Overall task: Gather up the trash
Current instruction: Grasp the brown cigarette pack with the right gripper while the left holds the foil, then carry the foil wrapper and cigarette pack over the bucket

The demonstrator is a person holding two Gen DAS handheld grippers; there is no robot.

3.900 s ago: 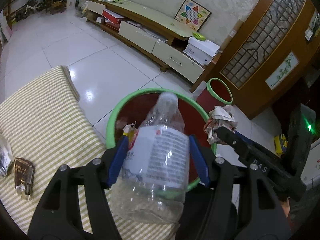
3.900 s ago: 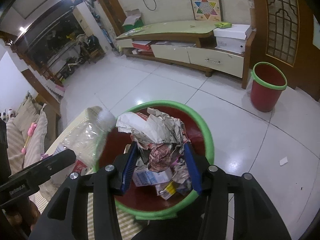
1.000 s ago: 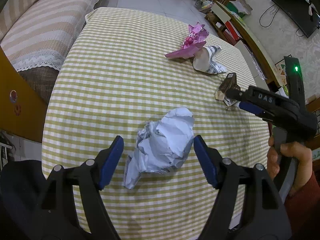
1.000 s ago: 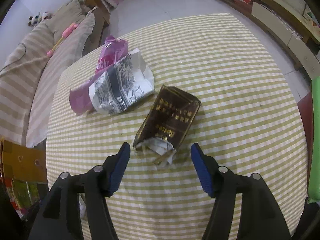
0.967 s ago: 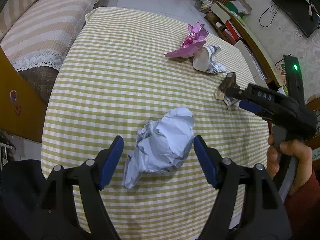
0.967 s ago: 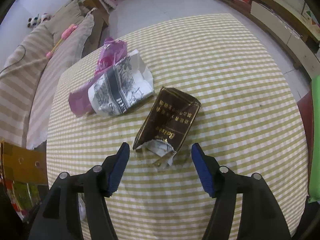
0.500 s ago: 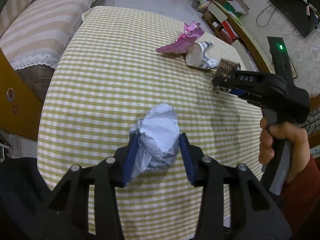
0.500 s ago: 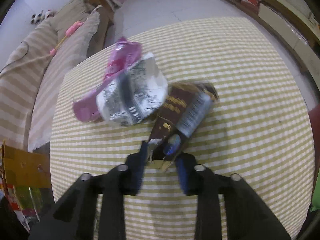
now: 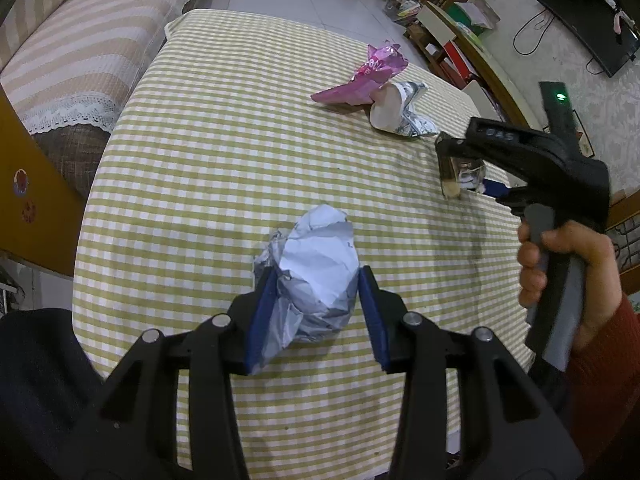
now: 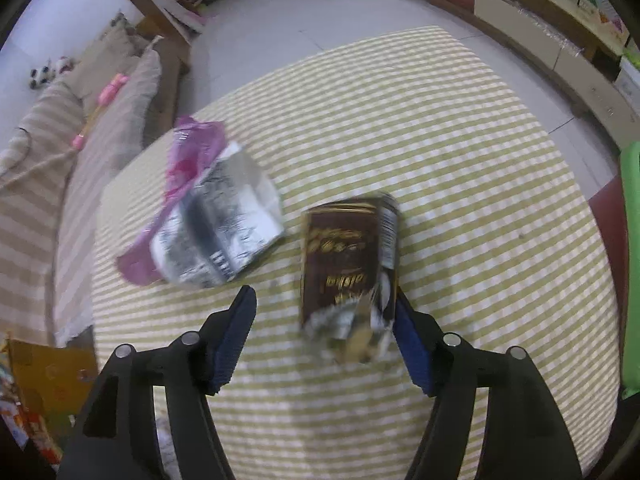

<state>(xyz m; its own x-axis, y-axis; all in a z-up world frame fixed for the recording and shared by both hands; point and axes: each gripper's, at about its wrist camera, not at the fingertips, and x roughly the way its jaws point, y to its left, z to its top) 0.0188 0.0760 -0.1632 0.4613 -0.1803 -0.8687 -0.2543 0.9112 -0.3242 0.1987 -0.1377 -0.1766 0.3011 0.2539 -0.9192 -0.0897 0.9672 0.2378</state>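
Gripping crumpled paper, left gripper

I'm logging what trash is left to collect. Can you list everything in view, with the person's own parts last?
Crumpled paper ball: one, white-grey, pinched between the left gripper's pads.
Brown packet: one, dark brown with gold print, torn end against the right gripper's right pad.
Pink wrapper: one, pink, far side of the table.
Printed white wrapper: one, black-and-white, lying against the pink wrapper.
Checked tablecloth: one, yellow-white.
Bin: one, green rim, right of the table.
Left gripper: black, blue pads.
Right gripper: jaws opening.
Hand: one, red sleeve.
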